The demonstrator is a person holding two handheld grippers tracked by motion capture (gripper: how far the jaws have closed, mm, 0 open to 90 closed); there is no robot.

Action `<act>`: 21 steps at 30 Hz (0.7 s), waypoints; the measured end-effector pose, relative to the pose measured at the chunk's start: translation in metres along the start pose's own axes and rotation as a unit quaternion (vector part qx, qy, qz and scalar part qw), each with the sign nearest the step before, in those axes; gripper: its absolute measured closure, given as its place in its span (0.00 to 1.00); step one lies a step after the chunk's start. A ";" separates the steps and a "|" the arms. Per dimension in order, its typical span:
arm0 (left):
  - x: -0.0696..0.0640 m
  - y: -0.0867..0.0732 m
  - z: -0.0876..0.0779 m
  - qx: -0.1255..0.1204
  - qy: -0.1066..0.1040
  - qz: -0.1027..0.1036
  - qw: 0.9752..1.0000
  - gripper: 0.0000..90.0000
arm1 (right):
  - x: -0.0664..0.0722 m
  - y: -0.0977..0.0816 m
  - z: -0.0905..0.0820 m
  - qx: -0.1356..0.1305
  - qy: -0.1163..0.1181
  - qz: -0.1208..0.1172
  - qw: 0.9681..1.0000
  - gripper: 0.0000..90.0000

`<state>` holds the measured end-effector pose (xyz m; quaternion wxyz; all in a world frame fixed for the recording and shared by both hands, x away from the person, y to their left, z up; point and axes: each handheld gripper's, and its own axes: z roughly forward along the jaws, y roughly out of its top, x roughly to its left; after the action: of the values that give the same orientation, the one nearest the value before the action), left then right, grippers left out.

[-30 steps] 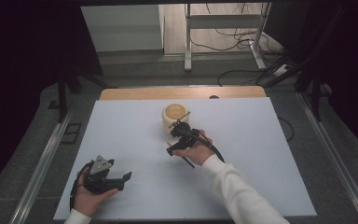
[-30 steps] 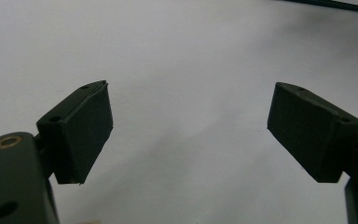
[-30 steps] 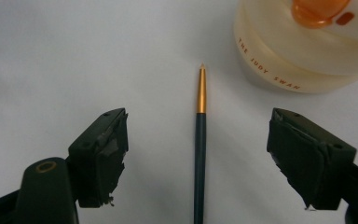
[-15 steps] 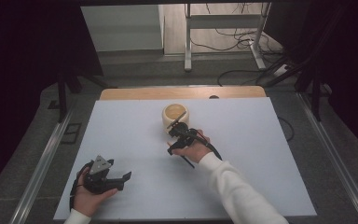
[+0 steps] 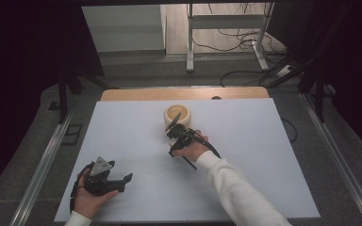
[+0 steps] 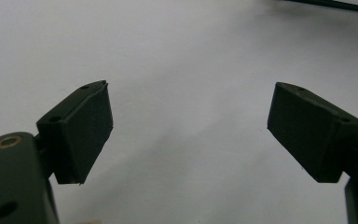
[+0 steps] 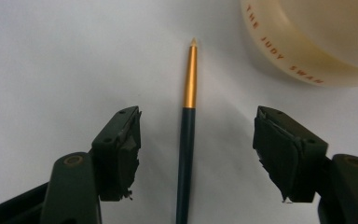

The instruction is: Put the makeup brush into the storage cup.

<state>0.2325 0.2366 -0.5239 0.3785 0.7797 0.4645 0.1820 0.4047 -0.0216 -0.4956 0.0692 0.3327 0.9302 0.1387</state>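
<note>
Closing on the brush [image 7: 186,140] is the step in hand, and it is where things could slip. That brush lies flat on the white bench [image 5: 264,155], its gold ferrule and tip pointing toward the cream bowl [image 5: 177,114], which stands just beyond the tip. The right gripper [image 7: 198,154] straddles the dark handle; its jaws have just been closing but stand apart, with the handle between them and neither pad touching it.

The handle is thin and round and sits hard against the sheet. If the pads come down too high above it they may meet over nothing; too low, and they may scrape the bench and roll the brush sideways out of the gap. The handle runs a little nearer one pad than the other, so that pad may reach it first and push it before the grip sets. A nudge forward could send the tip against the bowl.

Well away from the bowl, near the bench's front edge, the left gripper [image 6: 189,135] rests with its jaws wide apart and nothing between them.

Beyond the bowl a strip of bare wood shows at the far edge of the bench. Past that lie a grey floor, loose cables and a metal frame's legs; the room to either side is dark.
</note>
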 end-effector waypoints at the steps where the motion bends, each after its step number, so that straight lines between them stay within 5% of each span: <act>1: 0.000 0.000 0.000 -0.001 0.000 0.000 1.000 0.16 | 0.001 0.000 0.001 0.006 0.000 -0.002 1.000 0.38; 9: 0.001 0.000 0.000 0.000 0.001 -0.002 1.000 0.16 | 0.000 -0.001 0.008 0.030 -0.004 -0.011 0.999 0.49; 21: 0.000 0.000 0.000 0.002 0.001 0.000 1.000 0.16 | 0.003 -0.001 0.005 0.041 0.008 -0.020 0.999 0.83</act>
<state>0.2327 0.2368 -0.5245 0.3768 0.7802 0.4649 0.1822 0.4031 -0.0188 -0.5011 0.0508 0.3155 0.9421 0.1016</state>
